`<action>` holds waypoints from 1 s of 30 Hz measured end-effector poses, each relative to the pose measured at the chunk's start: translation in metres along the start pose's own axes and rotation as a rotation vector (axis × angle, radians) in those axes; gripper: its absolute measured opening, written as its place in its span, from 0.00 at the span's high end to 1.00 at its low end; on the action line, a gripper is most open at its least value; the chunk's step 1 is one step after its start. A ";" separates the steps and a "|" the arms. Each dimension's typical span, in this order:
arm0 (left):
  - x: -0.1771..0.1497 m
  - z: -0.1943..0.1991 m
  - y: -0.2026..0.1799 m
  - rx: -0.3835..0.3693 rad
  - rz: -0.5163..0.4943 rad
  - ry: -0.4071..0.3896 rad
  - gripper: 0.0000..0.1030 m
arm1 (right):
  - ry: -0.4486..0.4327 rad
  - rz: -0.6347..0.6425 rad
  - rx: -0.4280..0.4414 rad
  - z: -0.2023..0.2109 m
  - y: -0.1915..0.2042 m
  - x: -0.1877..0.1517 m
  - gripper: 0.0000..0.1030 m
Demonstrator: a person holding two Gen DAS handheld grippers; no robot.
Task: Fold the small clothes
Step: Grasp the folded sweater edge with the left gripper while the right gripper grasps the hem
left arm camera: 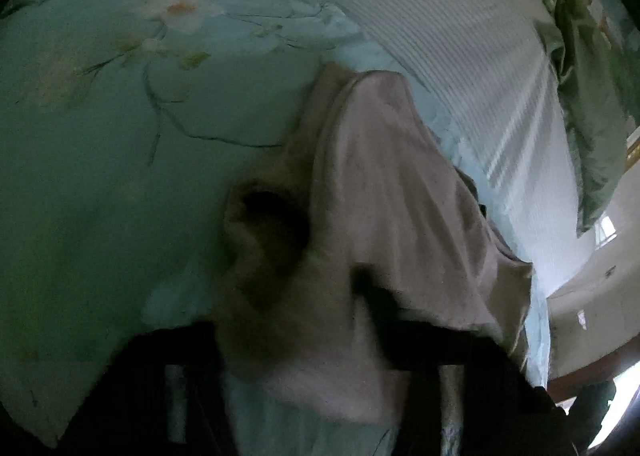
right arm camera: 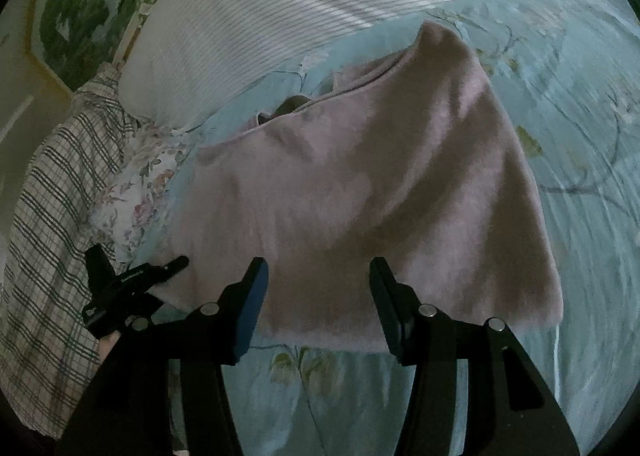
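Observation:
A small pink fleece garment (right arm camera: pixel 380 184) lies on the light blue floral bedspread (right arm camera: pixel 580 216). My right gripper (right arm camera: pixel 320 276) is open, its jaws wide apart just above the garment's near hem, holding nothing. The left gripper shows at the garment's left edge in the right wrist view (right arm camera: pixel 160 270), fingers together at the cloth. In the left wrist view the garment (left arm camera: pixel 380 196) drapes up over my left gripper (left arm camera: pixel 304 320) and hides its fingertips; the cloth hangs lifted from it.
A white ribbed pillow (right arm camera: pixel 300 8) lies beyond the garment. A plaid cloth (right arm camera: pixel 52 224) and a floral pillow (right arm camera: pixel 136 184) lie to the left. A green patterned wall hanging (right arm camera: pixel 80 16) is at the far left. Bedspread (left arm camera: pixel 100 176) stretches left in the left wrist view.

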State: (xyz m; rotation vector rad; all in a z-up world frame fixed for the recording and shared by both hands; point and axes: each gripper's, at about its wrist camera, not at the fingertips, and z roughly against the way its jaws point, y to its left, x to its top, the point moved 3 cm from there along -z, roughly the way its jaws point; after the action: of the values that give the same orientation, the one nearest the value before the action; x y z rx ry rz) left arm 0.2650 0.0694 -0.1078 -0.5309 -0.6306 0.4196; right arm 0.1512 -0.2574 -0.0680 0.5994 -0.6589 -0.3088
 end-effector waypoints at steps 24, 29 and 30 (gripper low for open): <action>-0.110 -0.018 -0.198 -0.054 -0.723 0.026 0.93 | 0.214 -0.064 0.249 -0.081 -0.003 0.075 0.29; -0.106 -0.017 -0.200 -0.064 -0.724 0.021 0.93 | 0.249 -0.098 0.272 -0.128 0.005 0.095 0.29; -0.107 -0.017 -0.202 -0.060 -0.734 0.019 0.93 | 0.246 -0.097 0.274 -0.136 0.008 0.101 0.29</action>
State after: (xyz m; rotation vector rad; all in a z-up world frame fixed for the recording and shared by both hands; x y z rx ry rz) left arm 0.2395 -0.1508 -0.0491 -0.3261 -0.7717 -0.2970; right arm 0.3167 -0.2397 -0.1008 0.9174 -0.4375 -0.2309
